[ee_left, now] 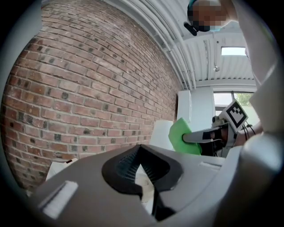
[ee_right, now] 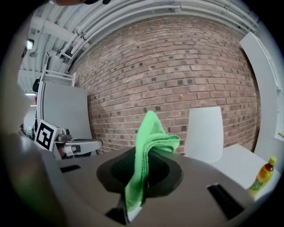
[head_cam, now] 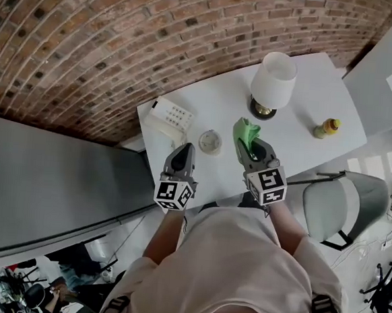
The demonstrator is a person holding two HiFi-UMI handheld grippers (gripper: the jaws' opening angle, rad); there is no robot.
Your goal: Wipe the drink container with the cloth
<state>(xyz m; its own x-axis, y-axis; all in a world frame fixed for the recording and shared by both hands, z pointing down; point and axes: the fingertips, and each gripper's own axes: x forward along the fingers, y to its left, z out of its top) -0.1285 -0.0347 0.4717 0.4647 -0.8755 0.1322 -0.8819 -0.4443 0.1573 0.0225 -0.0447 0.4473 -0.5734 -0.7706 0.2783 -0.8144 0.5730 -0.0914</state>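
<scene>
A small yellow drink bottle (head_cam: 327,128) with a green label stands near the right end of the white table (head_cam: 310,80); it also shows low at the right of the right gripper view (ee_right: 262,176). My right gripper (head_cam: 246,144) is shut on a green cloth (head_cam: 246,133), held above the table's front edge, well left of the bottle. The cloth (ee_right: 148,150) sticks up from between the jaws. My left gripper (head_cam: 185,147) hovers to the left of it, jaws together with nothing in them. The cloth (ee_left: 179,135) shows in the left gripper view too.
A lamp (head_cam: 272,84) with a white shade stands on the table between the cloth and the bottle. A white box (head_cam: 169,114) and a small round clear item (head_cam: 211,141) sit at the table's left. A grey chair (head_cam: 344,204) is at the right, a brick wall behind.
</scene>
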